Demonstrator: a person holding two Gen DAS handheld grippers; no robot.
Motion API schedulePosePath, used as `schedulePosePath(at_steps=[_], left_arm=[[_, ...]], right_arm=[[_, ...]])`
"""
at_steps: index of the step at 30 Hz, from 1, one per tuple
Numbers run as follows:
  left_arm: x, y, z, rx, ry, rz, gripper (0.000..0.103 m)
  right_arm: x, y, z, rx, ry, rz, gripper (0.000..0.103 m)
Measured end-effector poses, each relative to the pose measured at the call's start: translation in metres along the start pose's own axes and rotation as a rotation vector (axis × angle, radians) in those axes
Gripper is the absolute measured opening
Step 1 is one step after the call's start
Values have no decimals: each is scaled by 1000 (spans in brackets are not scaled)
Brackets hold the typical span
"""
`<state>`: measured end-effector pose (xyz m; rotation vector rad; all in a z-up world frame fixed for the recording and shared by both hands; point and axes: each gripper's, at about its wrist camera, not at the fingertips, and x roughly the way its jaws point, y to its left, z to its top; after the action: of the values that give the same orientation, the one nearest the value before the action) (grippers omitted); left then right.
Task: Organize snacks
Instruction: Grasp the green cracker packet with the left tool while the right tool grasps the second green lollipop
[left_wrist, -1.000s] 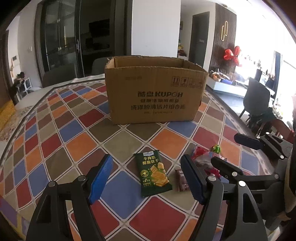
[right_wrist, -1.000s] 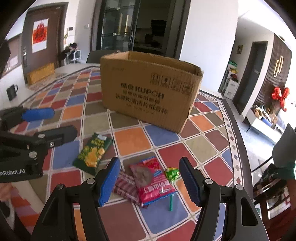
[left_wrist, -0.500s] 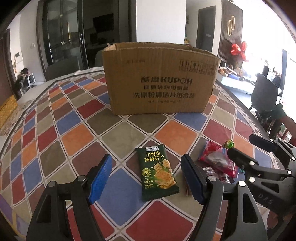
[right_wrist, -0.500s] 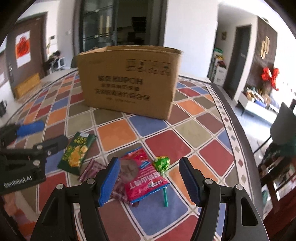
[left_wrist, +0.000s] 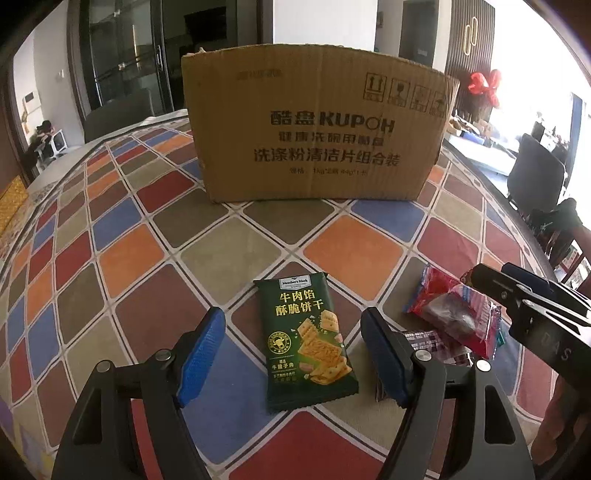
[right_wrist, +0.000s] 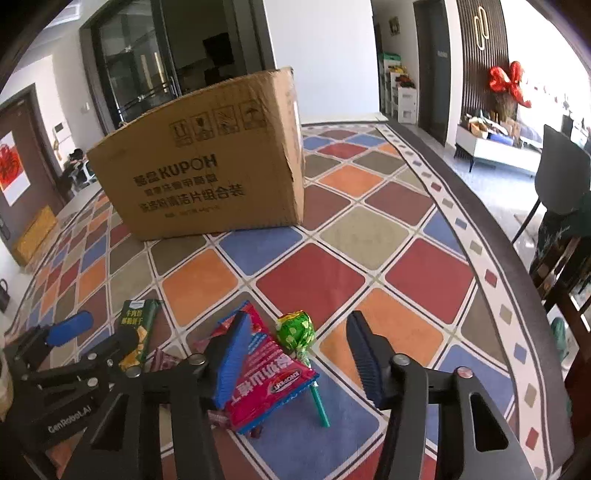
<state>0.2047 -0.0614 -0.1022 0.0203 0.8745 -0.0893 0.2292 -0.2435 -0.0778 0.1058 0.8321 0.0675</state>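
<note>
Both pairs of my blue-padded fingers are hanging over the snacks. My left gripper (left_wrist: 291, 354) is standing wide apart around the dark green cracker packet (left_wrist: 308, 341), its pads clear of it. My right gripper (right_wrist: 295, 360) is closing, with the round green-wrapped lollipop (right_wrist: 295, 328) and the edge of the red-pink foil snack bag (right_wrist: 271, 384) lying between its jaws; I am not seeing the pads pressing on either.

Reading labels: the green packet is showing "Members Mark" on a white tag above yellow Chinese characters and pictured crackers. The brown cardboard box (left_wrist: 317, 133), standing on the far part of the diamond-patterned tablecloth (left_wrist: 354, 254), is showing "KUPOH" with Chinese lines and handling symbols. My left gripper's body is reading "GenRobot.AI" in the right wrist view; the right gripper's body is reading "DAS" in the left wrist view.

Only the right wrist view is showing the lollipop's green stick and the box's side wall. Only the left wrist view is showing the small dark striped wrapper (left_wrist: 432, 341) clearly, beside the red bag.
</note>
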Motion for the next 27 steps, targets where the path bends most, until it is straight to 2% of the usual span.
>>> schedulePosePath(at_steps=[7,17,20,22,27], left_arm=[[10,-2,4,8,9,6,73],[24,3,3,-18,76,-7,57],[25,4,4,-20,71,-7,50],[25,4,4,-15,68,-7,47],[25,3,3,-6,59,-7,45]], right_arm=[[8,-6,0,36,16,-5,42],[15,-3,0,21,32,8,36],[18,-2,0,18,41,12,29],[20,-2,0,22,46,11,29],[20,-2,0,21,48,14,27]])
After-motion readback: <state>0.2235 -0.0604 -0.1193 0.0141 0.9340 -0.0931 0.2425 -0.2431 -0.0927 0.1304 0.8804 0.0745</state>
